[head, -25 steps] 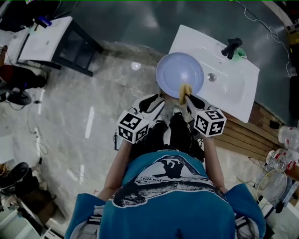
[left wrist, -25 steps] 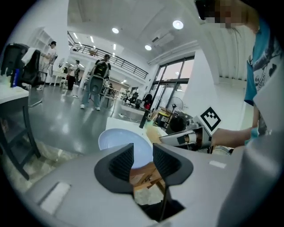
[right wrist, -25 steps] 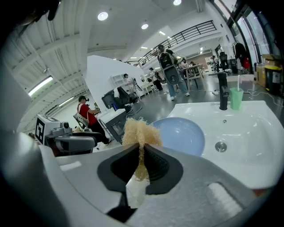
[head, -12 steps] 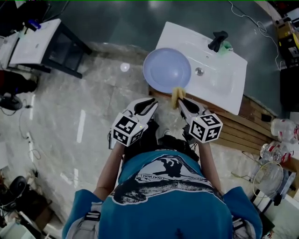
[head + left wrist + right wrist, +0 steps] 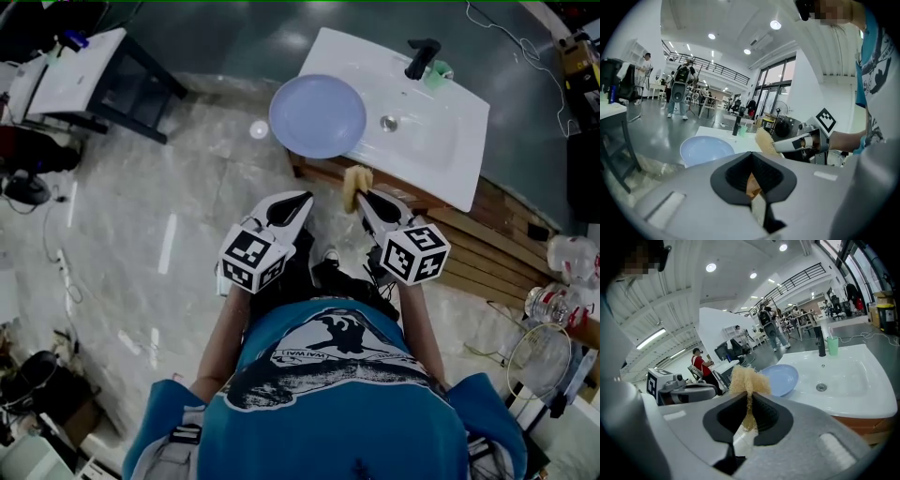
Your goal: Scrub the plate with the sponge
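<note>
My right gripper pinches the sponge tight; my left gripper has its jaws together on nothing. The plate lies free on the left end of the sink, overhanging it, and both grippers hang short of it. I judge no scrubbing contact now. Next, the left should steady the rim and the sponge go onto the plate's face.

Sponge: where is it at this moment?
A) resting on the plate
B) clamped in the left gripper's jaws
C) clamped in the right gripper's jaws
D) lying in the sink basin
C: the right gripper view shows the yellow sponge pinched between the jaws of the right gripper, held clear of the plate.
</note>
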`<state>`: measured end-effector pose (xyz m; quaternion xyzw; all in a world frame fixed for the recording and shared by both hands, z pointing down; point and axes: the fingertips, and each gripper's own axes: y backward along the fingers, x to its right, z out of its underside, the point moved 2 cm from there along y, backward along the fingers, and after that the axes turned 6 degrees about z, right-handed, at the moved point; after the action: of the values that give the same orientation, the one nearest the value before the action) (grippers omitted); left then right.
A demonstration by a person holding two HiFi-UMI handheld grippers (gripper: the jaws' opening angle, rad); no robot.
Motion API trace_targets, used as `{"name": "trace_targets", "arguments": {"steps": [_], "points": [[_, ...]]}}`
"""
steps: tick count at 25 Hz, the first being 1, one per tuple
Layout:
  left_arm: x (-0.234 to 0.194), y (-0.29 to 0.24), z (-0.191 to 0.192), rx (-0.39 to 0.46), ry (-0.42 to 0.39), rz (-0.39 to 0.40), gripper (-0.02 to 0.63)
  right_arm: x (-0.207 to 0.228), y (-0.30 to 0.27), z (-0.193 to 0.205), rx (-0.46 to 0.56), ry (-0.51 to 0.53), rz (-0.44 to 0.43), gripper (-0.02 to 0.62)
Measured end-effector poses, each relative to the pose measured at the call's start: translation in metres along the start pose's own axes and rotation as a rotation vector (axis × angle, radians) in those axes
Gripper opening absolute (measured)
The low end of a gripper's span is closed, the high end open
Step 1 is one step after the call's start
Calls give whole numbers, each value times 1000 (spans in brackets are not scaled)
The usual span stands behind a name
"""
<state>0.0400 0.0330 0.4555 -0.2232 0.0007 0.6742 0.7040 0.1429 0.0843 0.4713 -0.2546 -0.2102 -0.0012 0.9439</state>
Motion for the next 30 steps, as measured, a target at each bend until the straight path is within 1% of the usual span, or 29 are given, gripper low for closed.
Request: {"name": "trace_targets", "arguments": {"steps": [6,14,20,30], "points": [[41,0,8,-3,11,-23,11,2,32,12,9,31,-50,29],[79,2,26,-6,30,-53,11,-1,55,36,-15,68,-102,28],[97,1,30,2,35,-62,11,-1,69,40,-9,85,-121,28],[113,1,33,5,17,-45,11,-7,80,44,5,105,-123,28]]}}
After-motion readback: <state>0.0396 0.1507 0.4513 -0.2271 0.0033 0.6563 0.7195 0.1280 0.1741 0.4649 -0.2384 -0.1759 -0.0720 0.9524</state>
